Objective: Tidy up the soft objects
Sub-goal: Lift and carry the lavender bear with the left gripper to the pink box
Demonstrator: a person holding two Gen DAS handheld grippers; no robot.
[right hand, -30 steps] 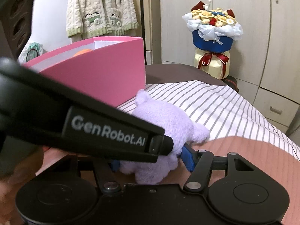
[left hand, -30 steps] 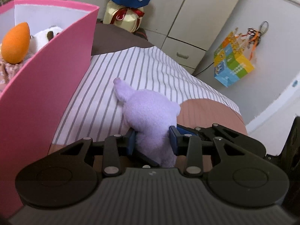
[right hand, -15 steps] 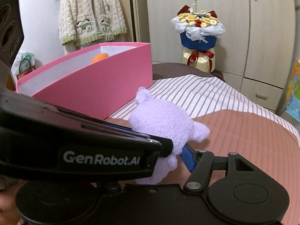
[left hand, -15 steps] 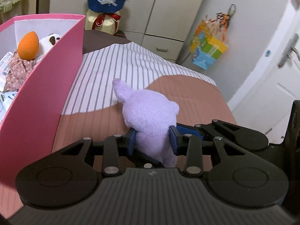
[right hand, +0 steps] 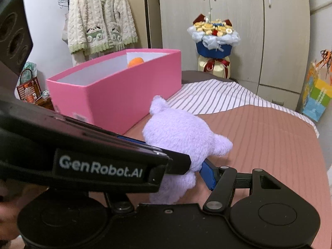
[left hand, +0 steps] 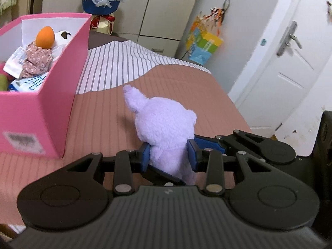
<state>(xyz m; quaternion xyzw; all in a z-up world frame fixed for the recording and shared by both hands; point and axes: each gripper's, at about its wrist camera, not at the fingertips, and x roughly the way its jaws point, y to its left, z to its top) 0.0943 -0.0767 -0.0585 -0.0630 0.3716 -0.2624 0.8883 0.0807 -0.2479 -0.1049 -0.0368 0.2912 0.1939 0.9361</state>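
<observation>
Pink box (left hand: 62, 95) with orange ball (left hand: 45, 37), floral cloth (left hand: 36, 61); both tools (left hand: 168, 155) (right hand: 180, 176) clenched on lilac plush (left hand: 166, 128)

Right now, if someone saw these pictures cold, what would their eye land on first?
First the lilac plush toy, low in the middle of both views and pinched between the blue pads of the left claw, above the brown bedcover. Next the bright pink box to its left, open-topped, with an orange egg-shaped thing and a floral cloth inside. At the back, a blue-wrapped bouquet stands by the wardrobe.
</observation>
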